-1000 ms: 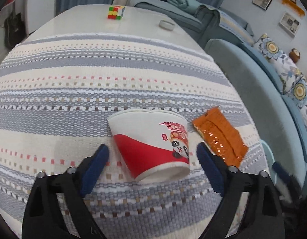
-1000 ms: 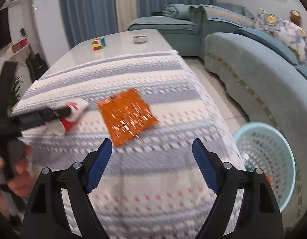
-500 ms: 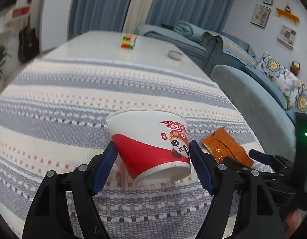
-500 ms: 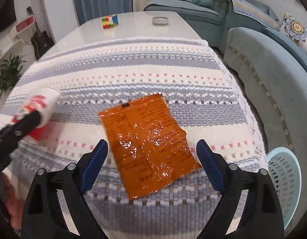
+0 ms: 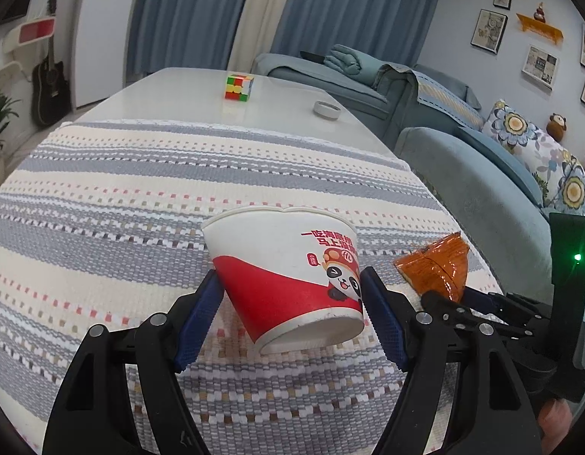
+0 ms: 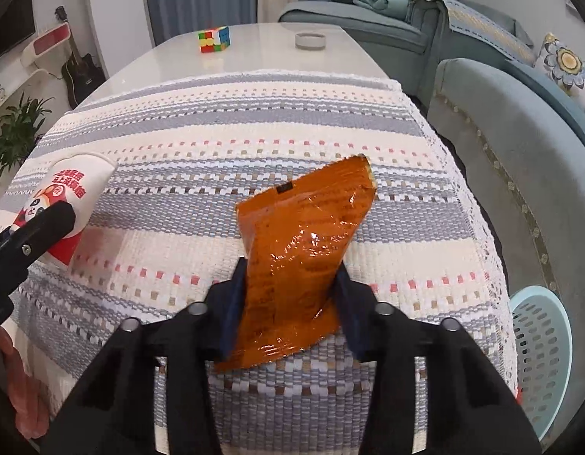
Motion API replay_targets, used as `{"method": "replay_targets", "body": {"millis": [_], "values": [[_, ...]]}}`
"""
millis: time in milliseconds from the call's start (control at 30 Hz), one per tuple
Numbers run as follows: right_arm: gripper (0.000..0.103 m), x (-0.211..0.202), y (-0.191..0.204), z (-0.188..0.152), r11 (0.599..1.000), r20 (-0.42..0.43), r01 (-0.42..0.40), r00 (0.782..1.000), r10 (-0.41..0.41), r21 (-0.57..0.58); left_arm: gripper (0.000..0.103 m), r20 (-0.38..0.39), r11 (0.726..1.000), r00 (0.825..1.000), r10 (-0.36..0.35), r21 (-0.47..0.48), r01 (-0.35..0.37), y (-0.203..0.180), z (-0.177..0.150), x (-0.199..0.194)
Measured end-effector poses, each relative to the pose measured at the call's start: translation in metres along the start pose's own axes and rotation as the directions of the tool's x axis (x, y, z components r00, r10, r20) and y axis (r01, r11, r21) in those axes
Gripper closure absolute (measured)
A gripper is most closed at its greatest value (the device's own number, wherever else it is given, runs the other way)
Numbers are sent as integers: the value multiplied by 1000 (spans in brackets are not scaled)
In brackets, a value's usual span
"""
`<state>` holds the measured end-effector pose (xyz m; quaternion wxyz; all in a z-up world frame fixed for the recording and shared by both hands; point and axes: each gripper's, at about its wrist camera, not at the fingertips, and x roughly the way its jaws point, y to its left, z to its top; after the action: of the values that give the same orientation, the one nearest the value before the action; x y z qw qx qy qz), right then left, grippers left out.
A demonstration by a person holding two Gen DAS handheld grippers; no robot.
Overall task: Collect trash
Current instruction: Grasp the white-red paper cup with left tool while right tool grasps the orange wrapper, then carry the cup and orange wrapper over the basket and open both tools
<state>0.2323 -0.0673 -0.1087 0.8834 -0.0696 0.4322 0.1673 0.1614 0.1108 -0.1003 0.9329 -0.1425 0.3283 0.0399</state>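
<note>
A red and white paper cup with a panda print (image 5: pixel 288 273) lies on its side, held between the blue pads of my left gripper (image 5: pixel 292 299), which is shut on it just above the striped cloth. It also shows at the left of the right wrist view (image 6: pixel 70 193). My right gripper (image 6: pixel 290 292) is shut on an orange plastic wrapper (image 6: pixel 300 254), lifted with its far end tilted up off the cloth. The wrapper also shows in the left wrist view (image 5: pixel 436 269), to the right of the cup.
A light blue perforated basket (image 6: pixel 539 345) stands on the floor off the table's right edge. A striped woven cloth (image 6: pixel 254 132) covers the near table. A colour cube (image 5: pixel 238 87) and a small white dish (image 5: pixel 326 109) sit at the far end. A blue sofa (image 6: pixel 520 132) runs along the right.
Both grippers have closed: the left on the cup, the right on the orange wrapper. The wrapper has lifted from lying flat on the cloth.
</note>
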Motion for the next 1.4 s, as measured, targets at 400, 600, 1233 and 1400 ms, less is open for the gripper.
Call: {"method": "replay_targets", "body": {"millis": [400,600,1233,1400], "values": [[73,-76,-47,-18,993,178,-9,984,-12,116,31,41,983,988,-146,122,140,-47,15,-30],[73,-162,-126,-33,972,242,87,960,-141,220,31,23,933,956,-292,226,280,-138,40,-63],[66,-138,-309,-173,756,-146,250,968,-203,606,31,-423,798,839,-341,342,497,-330,-77,22],[35,-118,-314,-191,716,-162,224,975,-155,661,27,-470,775,808,-357,333,536,-331,-90,30]]}}
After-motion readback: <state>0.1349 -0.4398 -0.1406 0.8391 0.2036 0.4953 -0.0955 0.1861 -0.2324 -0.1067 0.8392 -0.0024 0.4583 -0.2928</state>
